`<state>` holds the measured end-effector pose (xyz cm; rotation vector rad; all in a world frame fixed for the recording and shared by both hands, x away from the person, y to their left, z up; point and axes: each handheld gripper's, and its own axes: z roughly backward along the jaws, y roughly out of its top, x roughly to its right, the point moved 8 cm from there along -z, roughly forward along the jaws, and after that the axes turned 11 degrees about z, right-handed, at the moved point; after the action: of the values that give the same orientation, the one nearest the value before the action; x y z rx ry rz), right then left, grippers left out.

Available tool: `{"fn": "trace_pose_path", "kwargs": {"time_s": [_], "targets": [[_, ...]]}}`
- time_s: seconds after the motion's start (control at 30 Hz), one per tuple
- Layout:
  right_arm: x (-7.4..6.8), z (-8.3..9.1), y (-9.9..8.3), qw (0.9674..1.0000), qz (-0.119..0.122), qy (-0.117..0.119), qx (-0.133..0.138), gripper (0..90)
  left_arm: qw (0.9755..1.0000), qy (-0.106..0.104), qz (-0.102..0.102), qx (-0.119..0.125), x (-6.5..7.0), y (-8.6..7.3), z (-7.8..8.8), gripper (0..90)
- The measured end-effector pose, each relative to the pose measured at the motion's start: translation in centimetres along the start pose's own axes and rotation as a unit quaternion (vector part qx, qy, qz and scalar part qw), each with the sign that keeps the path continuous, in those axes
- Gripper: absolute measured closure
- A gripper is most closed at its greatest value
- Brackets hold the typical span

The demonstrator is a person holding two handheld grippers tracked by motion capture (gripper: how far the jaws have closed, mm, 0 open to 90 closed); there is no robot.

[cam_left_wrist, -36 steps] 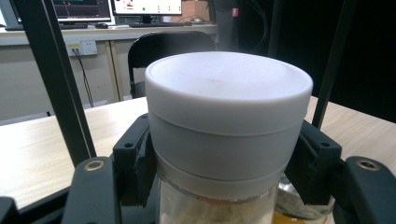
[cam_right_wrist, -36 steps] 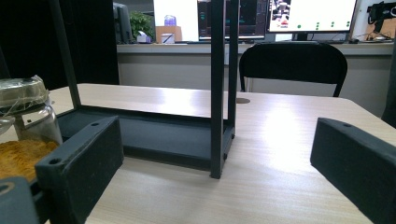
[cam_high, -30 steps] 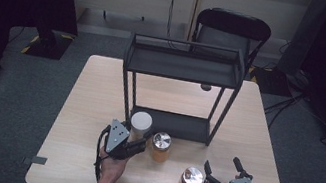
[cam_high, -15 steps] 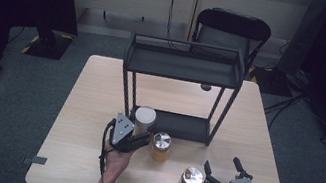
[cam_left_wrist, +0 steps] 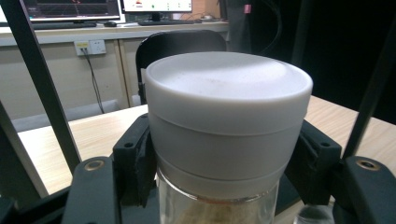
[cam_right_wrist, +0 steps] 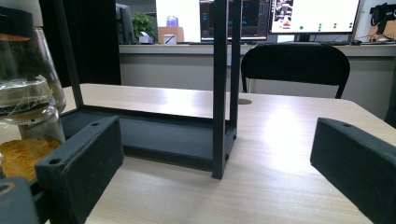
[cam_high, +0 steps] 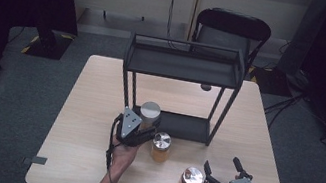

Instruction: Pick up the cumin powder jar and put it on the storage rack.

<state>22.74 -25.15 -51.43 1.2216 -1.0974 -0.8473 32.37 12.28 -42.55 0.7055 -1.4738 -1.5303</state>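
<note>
White-lidded jar (cam_left_wrist: pixel 224 140) sits clenched between the jaws of our left claw (cam_high: pixel 136 130), just ahead of it the black rack (cam_high: pixel 186 65). Our right claw (cam_high: pixel 222 175) rests released on the desk (cam_high: pixel 92 109), a metal-lidded jar (cam_high: pixel 189 181) just beside it.

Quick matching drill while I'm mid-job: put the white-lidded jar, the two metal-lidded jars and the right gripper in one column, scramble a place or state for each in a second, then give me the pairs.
Things:
1. white-lidded jar
2. middle metal-lidded jar
3. near metal-lidded jar
4. right gripper

Place or state:
A. open, nothing between the jaws
B. clamped in the left gripper, at the front edge of the black rack
C. stands free on the table, just right of the left gripper
D. stands on the table close to the right gripper's left jaw

Pairs: 1-B, 2-C, 3-D, 4-A
</note>
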Motion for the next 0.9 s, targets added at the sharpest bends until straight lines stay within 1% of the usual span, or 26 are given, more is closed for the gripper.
{"fn": "trace_pose_path", "kwargs": {"time_s": [0.03, 0.13, 0.23, 0.37, 0.43, 0.57, 0.77, 0.83, 0.9], "targets": [[0.0, 0.0, 0.0, 1.0000, 0.000, 0.000, 0.000, 1.8, 1.0000, 0.002, -0.002, -0.001, 0.0, 0.0, -0.1, 34.6], [0.0, 0.0, 0.0, 1.0000, 0.000, 0.001, 0.000, 1.7, 1.0000, 0.005, 0.004, 0.003, 0.0, 0.0, -0.4, 34.6], [0.0, 0.0, 0.0, 1.0000, 0.000, 0.000, 0.001, 1.8, 0.9998, 0.015, 0.009, 0.004, 0.2, -0.1, -0.7, 34.6], [0.0, 0.0, 0.0, 1.0000, 0.000, 0.001, 0.001, 1.7, 0.9996, 0.029, 0.006, 0.003, 0.5, -0.2, -1.2, 34.6], [0.0, 0.0, 0.0, 1.0000, 0.001, 0.001, 0.001, 1.7, 0.9992, 0.039, 0.011, 0.002, 0.7, -0.3, -1.4, 34.6], [0.0, 0.0, 0.0, 1.0000, 0.000, 0.002, 0.001, 1.7, 0.9988, 0.049, 0.011, 0.002, 0.8, -0.4, -1.9, 34.6], [0.1, 0.0, 0.0, 1.0000, 0.000, 0.003, 0.001, 1.7, 0.9984, 0.054, 0.015, 0.006, 0.7, -0.5, -2.4, 34.6], [0.1, 0.0, 0.0, 1.0000, 0.000, 0.003, 0.001, 1.7, 0.9983, 0.057, 0.012, 0.007, 0.6, -0.6, -2.5, 34.6], [0.1, 0.0, 0.0, 1.0000, -0.001, 0.003, 0.001, 1.7, 0.9982, 0.058, 0.013, 0.008, 0.6, -0.6, -2.6, 34.6]]}}
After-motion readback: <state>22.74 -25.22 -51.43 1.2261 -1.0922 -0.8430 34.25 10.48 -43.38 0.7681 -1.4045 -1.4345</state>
